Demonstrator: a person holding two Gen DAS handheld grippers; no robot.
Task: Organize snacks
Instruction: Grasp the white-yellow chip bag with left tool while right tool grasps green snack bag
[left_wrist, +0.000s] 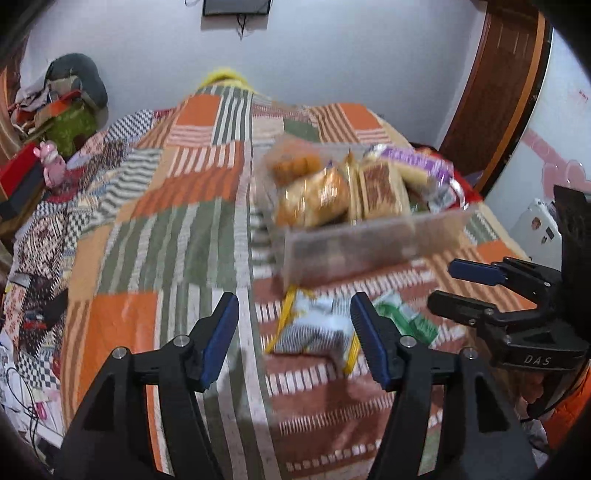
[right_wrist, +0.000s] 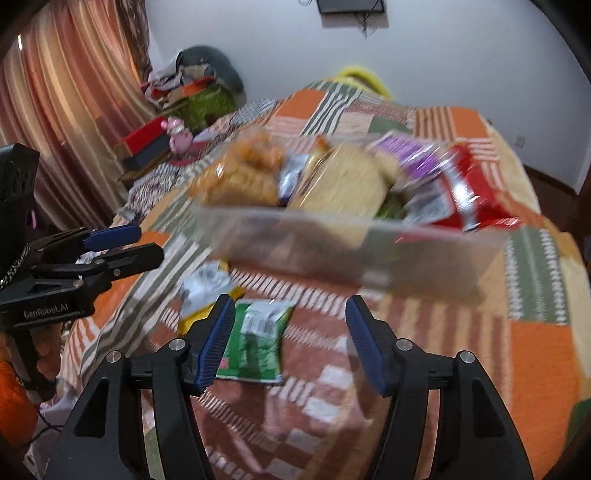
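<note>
A clear plastic bin (left_wrist: 351, 245) (right_wrist: 424, 258) full of snack packs stands on the patchwork bedspread. Inside are orange pastry bags (left_wrist: 314, 201) (right_wrist: 243, 173), a purple pack (left_wrist: 417, 160) (right_wrist: 410, 155) and a red bag (right_wrist: 469, 188). In front of the bin lie a white-and-yellow packet (left_wrist: 314, 328) (right_wrist: 205, 291) and a green packet (left_wrist: 406, 317) (right_wrist: 258, 339). My left gripper (left_wrist: 293, 339) is open and empty above the white-and-yellow packet. My right gripper (right_wrist: 290, 343) is open and empty over the green packet. Each gripper shows in the other's view, the right one (left_wrist: 448, 286) and the left one (right_wrist: 147, 243).
The bedspread (left_wrist: 166, 221) covers the bed. A red box (right_wrist: 144, 138), a pink toy (right_wrist: 179, 138) and a pile of clothes (right_wrist: 195, 81) sit at the far left. A wooden door (left_wrist: 491, 96) stands at right. Cables and clutter (left_wrist: 22, 369) lie left of the bed.
</note>
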